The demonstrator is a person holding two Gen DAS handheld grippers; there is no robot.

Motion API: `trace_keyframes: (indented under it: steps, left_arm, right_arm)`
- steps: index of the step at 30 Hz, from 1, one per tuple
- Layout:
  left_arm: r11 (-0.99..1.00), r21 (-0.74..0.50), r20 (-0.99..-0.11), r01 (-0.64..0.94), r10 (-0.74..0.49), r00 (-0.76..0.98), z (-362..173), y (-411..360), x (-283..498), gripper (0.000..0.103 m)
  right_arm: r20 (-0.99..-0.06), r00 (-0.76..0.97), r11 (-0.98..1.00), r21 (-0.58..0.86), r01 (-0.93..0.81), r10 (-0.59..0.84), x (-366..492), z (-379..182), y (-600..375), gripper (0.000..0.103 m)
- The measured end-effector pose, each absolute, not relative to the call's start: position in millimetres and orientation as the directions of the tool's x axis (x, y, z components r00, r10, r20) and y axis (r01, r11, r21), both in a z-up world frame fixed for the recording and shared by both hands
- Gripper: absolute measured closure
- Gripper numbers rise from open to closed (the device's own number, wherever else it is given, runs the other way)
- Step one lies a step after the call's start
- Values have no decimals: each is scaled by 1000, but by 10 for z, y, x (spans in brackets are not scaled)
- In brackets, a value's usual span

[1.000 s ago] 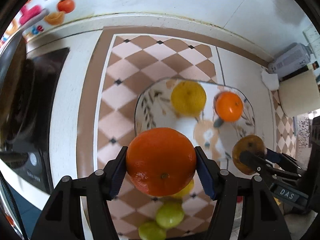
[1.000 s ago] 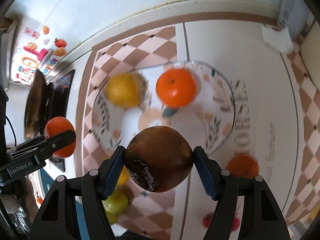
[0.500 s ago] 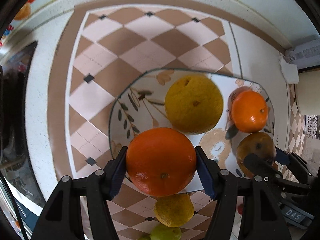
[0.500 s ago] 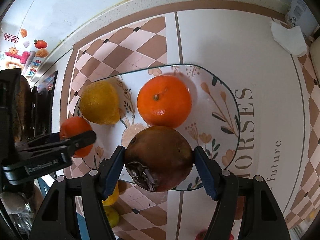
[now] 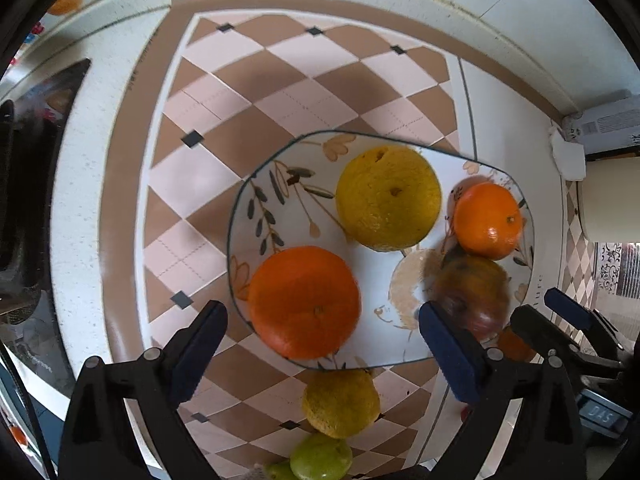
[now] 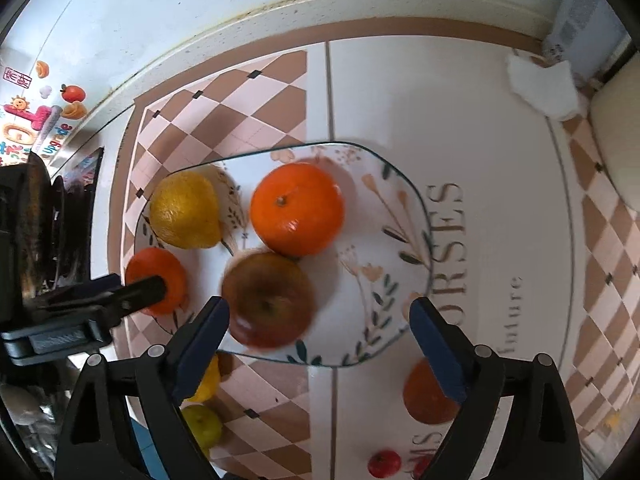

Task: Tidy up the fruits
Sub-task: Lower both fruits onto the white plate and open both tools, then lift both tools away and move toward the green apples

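- We are at the letting-go step: two fruits have just been put on the plate (image 5: pixel 256 216).
- Our left gripper (image 5: pixel 320 344) has just been opening its fingers. They stand wide apart now, and the big orange (image 5: pixel 304 302) sits loose between them, at about 7 o'clock on the plate and touching neither pad.
- Our right gripper (image 6: pixel 320 338) has just been opening too. Its fingers are wide apart, and the brown apple (image 6: pixel 268 300) lies on the plate by the left finger. It looks blurry, so we think it may be rolling a little.
- A yellow fruit (image 5: pixel 388 198) and a small orange (image 5: pixel 488 220) are also on the plate, at about 12 and 2 o'clock.
- More fruit waits on the bench (image 6: pixel 440 112): a yellow-brown one (image 5: pixel 340 404) and a green one (image 5: pixel 320 458) at 6 o'clock below the plate, plus an orange (image 6: pixel 428 396) and a little red fruit (image 6: pixel 384 463) in the right view.
- Next, we think both grippers should lift straight up so they do not bump the fruit, then go for the ones on the bench.
- The plate is getting full, so we should aim for the bare side at 3 o'clock in the right view.
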State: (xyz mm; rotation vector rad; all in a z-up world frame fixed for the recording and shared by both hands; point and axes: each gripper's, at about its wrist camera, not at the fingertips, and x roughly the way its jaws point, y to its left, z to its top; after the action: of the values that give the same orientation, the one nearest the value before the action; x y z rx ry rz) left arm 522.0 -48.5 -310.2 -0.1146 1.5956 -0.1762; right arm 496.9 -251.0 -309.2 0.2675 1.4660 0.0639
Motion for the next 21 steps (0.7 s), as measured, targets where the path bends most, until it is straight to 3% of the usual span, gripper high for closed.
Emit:
trace_keyframes:
  steps: [11,21]
  left_arm:
    - [996,-21,-984,86,-36,172,-2509,-447,4650,5]
    - [996,-29,-955,81,-52,291,-2076,-457,4140,5]
  right_arm:
    - [-978,155,982,160,103,143,4434,-2760,-2463,9]
    - [-965,240,985,134,111,104,3931,-2252,-2510,9]
